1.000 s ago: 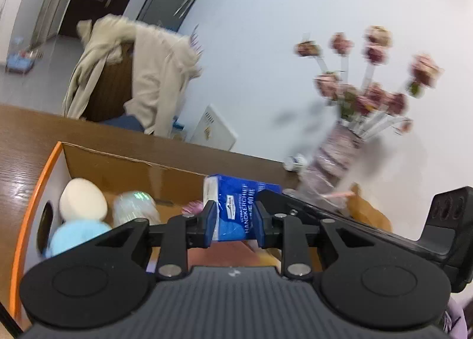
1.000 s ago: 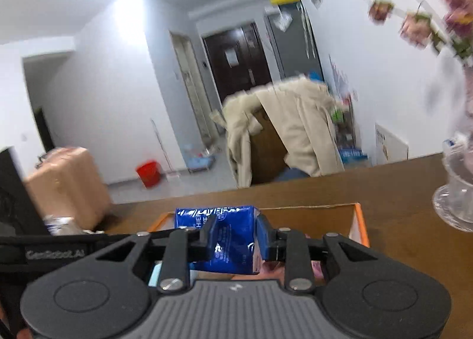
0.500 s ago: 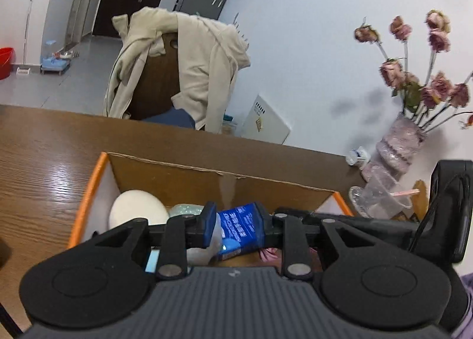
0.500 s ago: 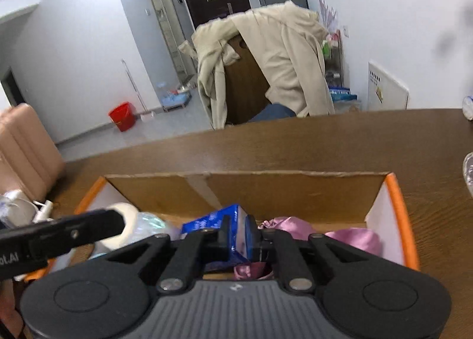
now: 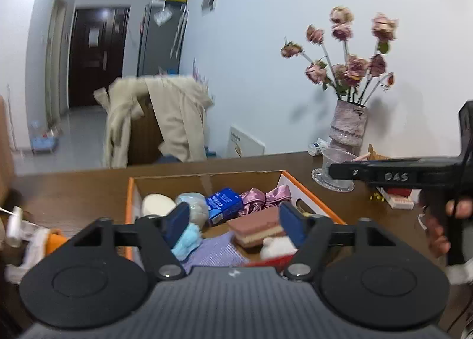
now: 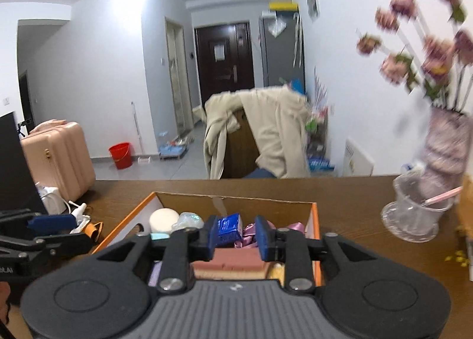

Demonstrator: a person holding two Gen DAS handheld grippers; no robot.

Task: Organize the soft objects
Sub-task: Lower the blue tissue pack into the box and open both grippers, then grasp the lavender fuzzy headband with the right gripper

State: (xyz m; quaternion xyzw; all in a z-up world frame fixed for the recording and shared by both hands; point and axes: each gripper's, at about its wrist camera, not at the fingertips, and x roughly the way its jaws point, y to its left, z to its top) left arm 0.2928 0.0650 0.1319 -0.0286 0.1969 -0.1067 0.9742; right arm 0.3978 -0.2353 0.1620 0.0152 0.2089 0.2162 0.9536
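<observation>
Release had happened within the last second: the left gripper (image 5: pixel 235 222), low in its frame, stood spread wide and held nothing, where a second before both tools had clamped the blue tissue pack (image 5: pixel 224 206). In the other view the right gripper (image 6: pixel 236 237) was parted partway, also holding nothing, the pack lying behind its gap. Beyond the fingers, the pack now rested inside the orange-edged cardboard box (image 5: pixel 307 191) at frame centre, beside a pink satin cloth (image 5: pixel 266 195) and a white ball (image 5: pixel 156 204), with a pink sponge (image 5: pixel 254 228) nearer. That item looked stowed; farther back, at right, the flower vase (image 5: pixel 348 126) stood on the table (image 5: pixel 74 194).
</observation>
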